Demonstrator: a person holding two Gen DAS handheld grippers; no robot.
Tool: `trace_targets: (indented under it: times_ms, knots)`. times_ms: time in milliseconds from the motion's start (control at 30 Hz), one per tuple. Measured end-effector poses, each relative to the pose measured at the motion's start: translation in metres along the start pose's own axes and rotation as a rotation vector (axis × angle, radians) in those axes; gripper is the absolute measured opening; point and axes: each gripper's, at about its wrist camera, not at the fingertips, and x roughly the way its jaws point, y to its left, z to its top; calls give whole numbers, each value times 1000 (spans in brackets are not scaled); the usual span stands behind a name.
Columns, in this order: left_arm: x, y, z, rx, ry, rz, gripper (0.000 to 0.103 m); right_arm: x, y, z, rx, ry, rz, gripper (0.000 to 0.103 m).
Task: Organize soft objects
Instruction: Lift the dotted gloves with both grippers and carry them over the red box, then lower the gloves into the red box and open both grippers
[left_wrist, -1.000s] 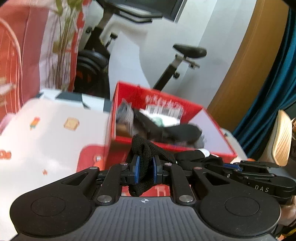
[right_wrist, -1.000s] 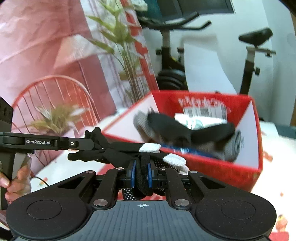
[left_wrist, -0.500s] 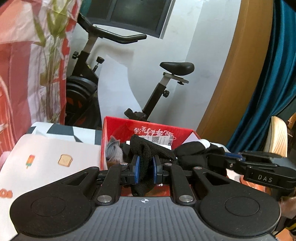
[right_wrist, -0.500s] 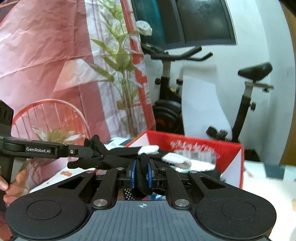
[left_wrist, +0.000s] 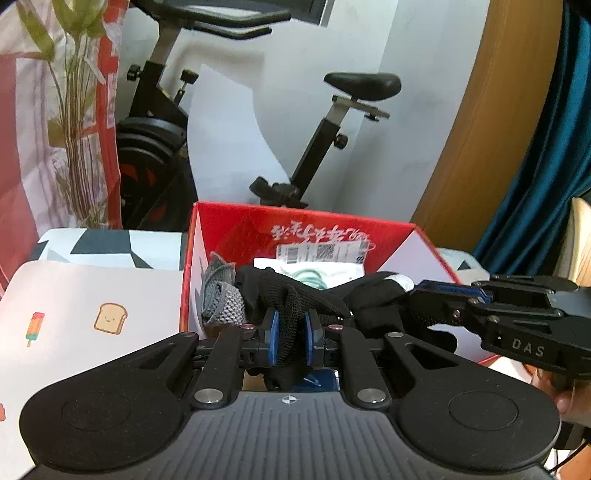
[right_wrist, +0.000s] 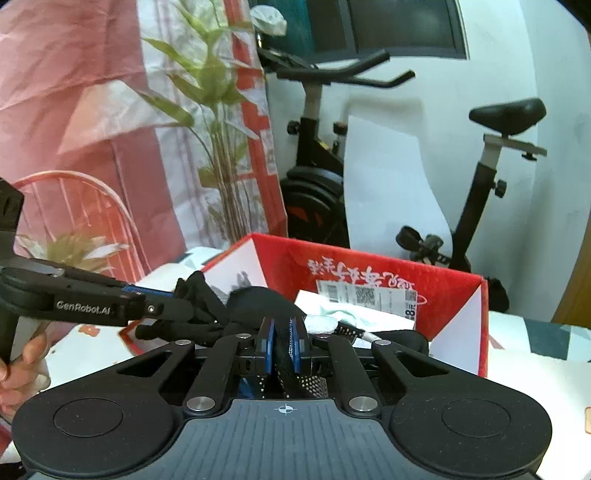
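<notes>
Spanning both clenched tools: black knit glove (left_wrist: 291, 317), left hand-held gripper (left_wrist: 289, 341) and right hand-held gripper (right_wrist: 282, 349) each grasping it (red cardboard box (left_wrist: 236, 229) behind).

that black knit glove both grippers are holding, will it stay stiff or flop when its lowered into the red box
The black knit glove will probably flop: it bunches and folds between the left gripper jaws and sags between there and the right gripper. It looks light, a thin open mesh. Its loose fingers may snag on the red cardboard box rim or drape over the clothes inside.

The black glove (left_wrist: 295, 295) hid much of the red box's (left_wrist: 229, 225) contents; the exercise bike's (right_wrist: 321, 184) handlebars were cropped in the left view
</notes>
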Motion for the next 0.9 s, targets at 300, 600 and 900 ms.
trace_targets:
  times_ms: [300, 600, 900]
  knots:
    - [17, 10, 0, 4, 65, 30, 18, 28, -6, -10, 41, 100, 21, 9]
    - [11, 7, 4, 36, 39, 52, 23, 39, -4, -21, 73, 161, 40, 9]
    - [-1, 2, 6, 39, -3, 68, 23, 34, 4, -21, 80, 155, 51, 13]
